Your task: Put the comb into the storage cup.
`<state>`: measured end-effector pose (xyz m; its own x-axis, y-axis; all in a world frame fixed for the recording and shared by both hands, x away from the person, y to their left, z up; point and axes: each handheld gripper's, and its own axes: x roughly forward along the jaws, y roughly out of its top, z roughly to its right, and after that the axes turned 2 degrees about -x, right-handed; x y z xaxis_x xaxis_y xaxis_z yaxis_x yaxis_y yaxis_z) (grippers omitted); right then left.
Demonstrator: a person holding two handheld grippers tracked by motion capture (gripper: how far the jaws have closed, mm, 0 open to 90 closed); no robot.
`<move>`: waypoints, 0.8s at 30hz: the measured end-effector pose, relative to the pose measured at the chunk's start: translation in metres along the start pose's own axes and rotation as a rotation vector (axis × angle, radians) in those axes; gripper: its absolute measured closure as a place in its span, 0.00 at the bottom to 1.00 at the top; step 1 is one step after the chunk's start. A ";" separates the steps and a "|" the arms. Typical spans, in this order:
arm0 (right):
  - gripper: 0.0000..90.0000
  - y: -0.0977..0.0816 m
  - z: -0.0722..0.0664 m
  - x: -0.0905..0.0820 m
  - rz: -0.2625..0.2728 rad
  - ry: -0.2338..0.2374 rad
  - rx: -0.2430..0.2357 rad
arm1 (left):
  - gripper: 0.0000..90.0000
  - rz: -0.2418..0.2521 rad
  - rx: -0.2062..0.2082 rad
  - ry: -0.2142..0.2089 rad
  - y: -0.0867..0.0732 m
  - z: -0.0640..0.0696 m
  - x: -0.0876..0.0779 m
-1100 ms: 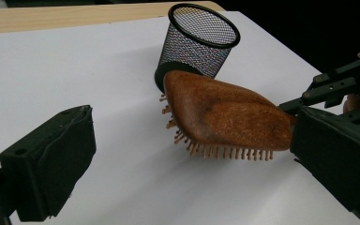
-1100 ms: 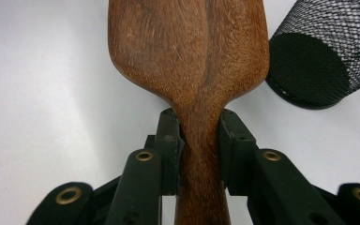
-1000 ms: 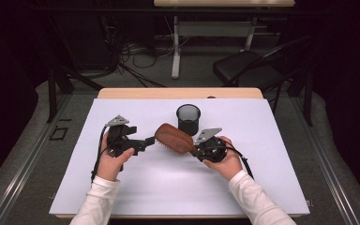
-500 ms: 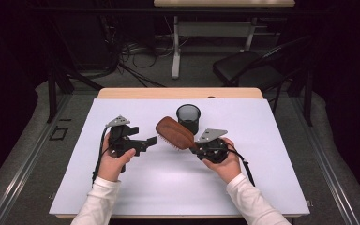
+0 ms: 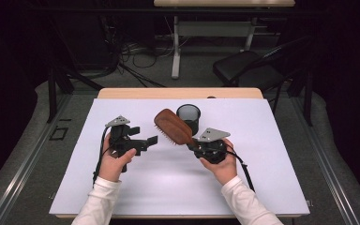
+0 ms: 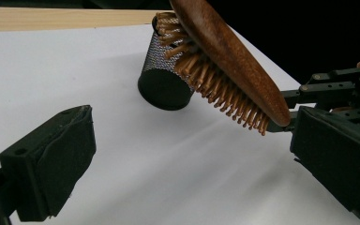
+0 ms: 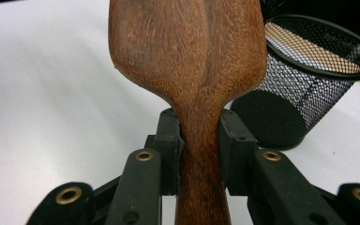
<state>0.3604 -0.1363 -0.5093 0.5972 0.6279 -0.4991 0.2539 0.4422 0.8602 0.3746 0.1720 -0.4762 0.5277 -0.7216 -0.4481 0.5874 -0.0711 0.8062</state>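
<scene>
Wooden brown oval hairbrush (image 5: 173, 126) sits mid-frame, handle pinched by right gripper (image 5: 194, 145), tilted beside black mesh cup (image 5: 189, 117). Left gripper (image 5: 151, 139) spread, empty. Step: carrying brush to cup; next needs lift over rim, handle-down drop.

The right tongs (image 7: 200, 140) clamp the wooden hairbrush (image 7: 192, 61) by its handle; its head rises toward twelve o'clock. A black mesh cup (image 7: 304, 75) stands at two o'clock on the white surface (image 7: 51, 93).
</scene>
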 end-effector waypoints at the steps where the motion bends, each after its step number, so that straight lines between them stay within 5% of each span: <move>1: 0.80 0.000 -0.001 0.000 0.009 -0.003 0.002 | 0.01 0.000 0.001 0.000 0.000 0.000 0.000; 24: 0.80 -0.003 -0.007 -0.006 0.063 -0.025 -0.021 | 0.01 -0.019 -0.051 -0.022 -0.001 0.007 0.009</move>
<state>0.3504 -0.1368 -0.5096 0.6307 0.6385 -0.4411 0.1997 0.4157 0.8873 0.3746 0.1609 -0.4789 0.5029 -0.7355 -0.4540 0.6278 -0.0502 0.7767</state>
